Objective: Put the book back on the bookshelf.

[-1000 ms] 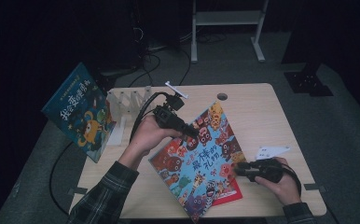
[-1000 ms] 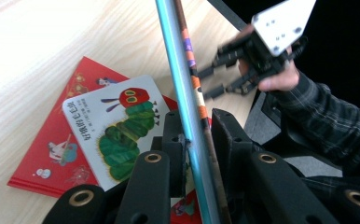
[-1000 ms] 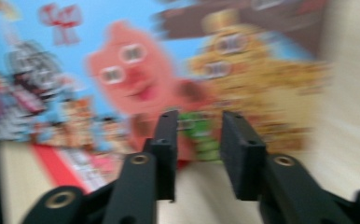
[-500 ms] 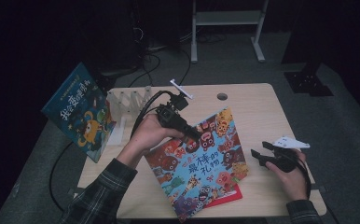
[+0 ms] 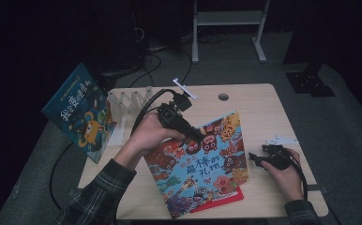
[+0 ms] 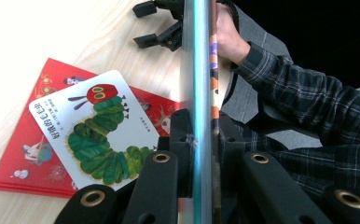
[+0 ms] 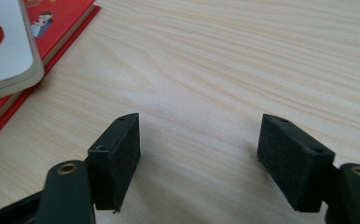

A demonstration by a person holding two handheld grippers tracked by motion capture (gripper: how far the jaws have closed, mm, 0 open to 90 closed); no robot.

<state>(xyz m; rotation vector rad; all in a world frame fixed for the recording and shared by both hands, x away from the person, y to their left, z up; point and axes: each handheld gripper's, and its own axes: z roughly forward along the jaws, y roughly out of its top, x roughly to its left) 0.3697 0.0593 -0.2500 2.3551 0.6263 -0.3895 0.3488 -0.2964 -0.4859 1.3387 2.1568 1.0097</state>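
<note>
My left gripper (image 5: pixel 199 137) is shut on the top edge of a colourful monster picture book (image 5: pixel 202 164) and holds it tilted up off the table. In the left gripper view the book's thin edge (image 6: pixel 199 56) runs straight up between the shut jaws of the left gripper (image 6: pixel 200 128). My right gripper (image 5: pixel 254 159) sits just right of the book, low over the table. Its jaws have just been opening, and in the right gripper view the right gripper (image 7: pixel 199 149) has nothing but bare wood between its pads.
Under the lifted book, a white caterpillar board book (image 6: pixel 99 135) lies on a red book (image 6: pixel 19 158) on the wooden table (image 7: pixel 225 60). A blue picture book (image 5: pixel 78 112) leans at the table's left edge beside a white rack (image 5: pixel 132 101).
The right gripper has let go of the monster book's right edge, opened and drawn off to the right. The left gripper has lifted the book slightly and swung it.
</note>
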